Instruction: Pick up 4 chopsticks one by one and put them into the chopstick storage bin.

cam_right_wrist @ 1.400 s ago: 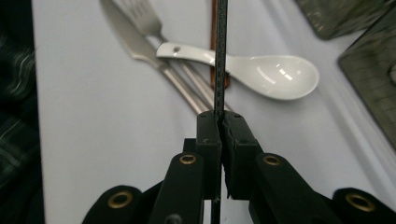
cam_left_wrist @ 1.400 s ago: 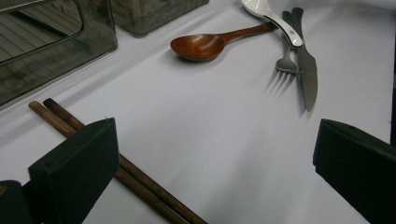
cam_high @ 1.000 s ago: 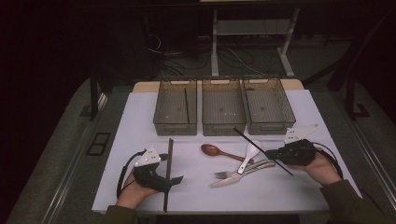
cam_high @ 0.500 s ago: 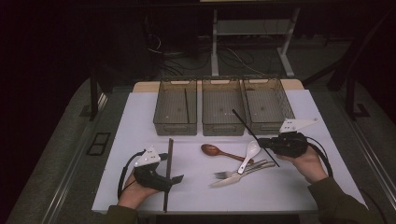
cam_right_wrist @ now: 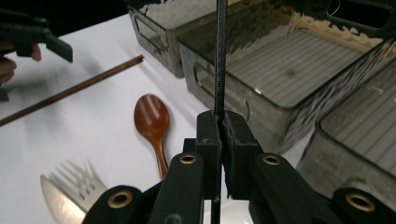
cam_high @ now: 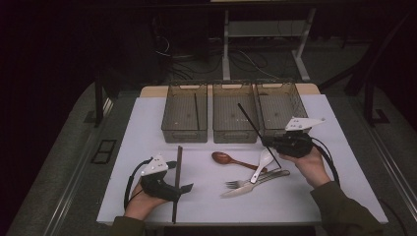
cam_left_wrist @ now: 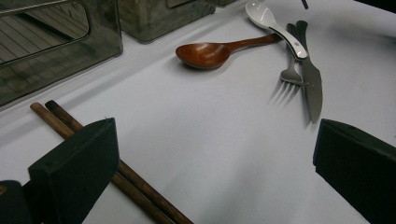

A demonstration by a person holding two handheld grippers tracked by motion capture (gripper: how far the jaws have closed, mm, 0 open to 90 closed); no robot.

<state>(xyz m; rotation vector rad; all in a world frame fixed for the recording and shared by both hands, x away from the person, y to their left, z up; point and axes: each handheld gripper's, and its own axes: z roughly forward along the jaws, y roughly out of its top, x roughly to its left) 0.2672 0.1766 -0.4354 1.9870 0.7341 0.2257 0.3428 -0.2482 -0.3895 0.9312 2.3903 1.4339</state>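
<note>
In the high view, the right gripper (cam_high: 269, 143) is clamped on a thin black chopstick (cam_high: 251, 123) near its lower end, so that the long free end slants up and away over the middle bin (cam_high: 234, 136) of three clear bins; the left bin (cam_high: 185, 135) already holds one dark stick, which suggests the held one belongs there. To do this step well, carry the chopstick level across to the left bin, line it up with the bin's long side, lower it until the far tip is inside the wall, and only then release; a stick gripped this close to its end will swing, so move slowly. The left gripper (cam_high: 183, 181) rests near the table's front edge beside a pair of brown chopsticks (cam_high: 176, 182). In the left gripper view, its jaws stand wide apart with nothing between them; the brown chopsticks pass just behind the left jaw, and the wooden spoon (cam_left_wrist: 210, 52), white spoon (cam_left_wrist: 275, 25), fork (cam_left_wrist: 292, 70) and knife (cam_left_wrist: 312, 79) lie farther out. In the right gripper view, the jaws are pressed together on the black chopstick, which rises straight up from them across the bin wall.
</note>
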